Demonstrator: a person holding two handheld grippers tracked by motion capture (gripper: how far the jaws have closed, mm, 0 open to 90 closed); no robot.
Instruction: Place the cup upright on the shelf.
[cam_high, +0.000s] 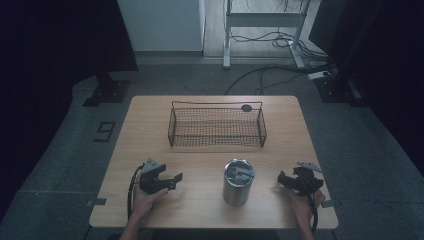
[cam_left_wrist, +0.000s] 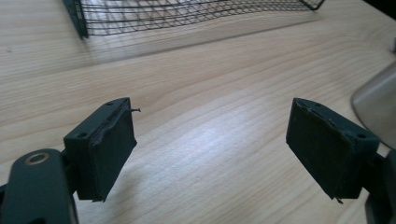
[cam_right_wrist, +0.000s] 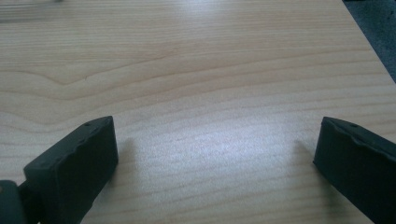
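Lab or test room: black curtains (cam_high: 50, 40), grey carpet (cam_high: 65, 160), cables (cam_high: 270, 40) under desk frame (cam_high: 265, 25).

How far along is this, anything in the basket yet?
Nothing looks done: the wire basket sits at the table's far side with no item visible inside, and the lidded steel tumbler stands upright near the front edge between the grippers. In hand: nothing; left gripper and right gripper rest on the table, jaws open. Left: grasping and moving the tumbler, likely toward the basket.
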